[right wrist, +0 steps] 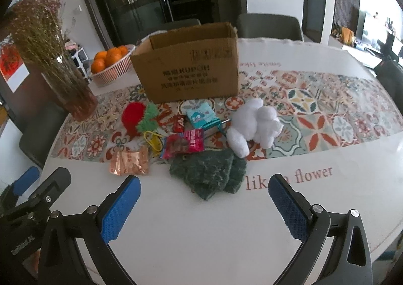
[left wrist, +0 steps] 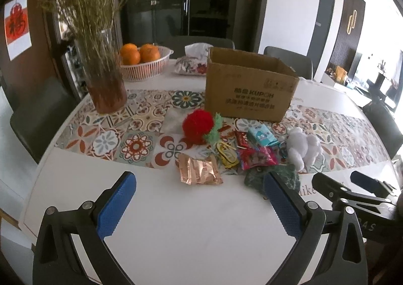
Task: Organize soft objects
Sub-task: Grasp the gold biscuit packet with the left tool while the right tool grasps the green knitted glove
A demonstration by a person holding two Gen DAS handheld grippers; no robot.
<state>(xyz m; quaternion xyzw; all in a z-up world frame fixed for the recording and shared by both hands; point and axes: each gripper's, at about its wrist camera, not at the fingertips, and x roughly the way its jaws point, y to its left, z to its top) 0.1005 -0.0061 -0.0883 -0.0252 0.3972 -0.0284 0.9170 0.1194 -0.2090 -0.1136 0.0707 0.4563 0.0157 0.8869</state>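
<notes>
Matt cardboard box [right wrist: 187, 65]; fluffy white plush [right wrist: 253, 125]; shiny foil packet [left wrist: 200, 172]; glossy tablecloth [right wrist: 201, 222].

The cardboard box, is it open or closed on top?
Open. The cardboard box stands upright on the table with no flaps over its top; its inner back wall shows. What's inside, cannot tell.

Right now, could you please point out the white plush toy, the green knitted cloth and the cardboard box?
White plush toy [right wrist: 253, 125], right wrist view, its body.
Green knitted cloth [right wrist: 209, 171], right wrist view, its centre.
Cardboard box [right wrist: 189, 75], right wrist view, printed front.
</notes>
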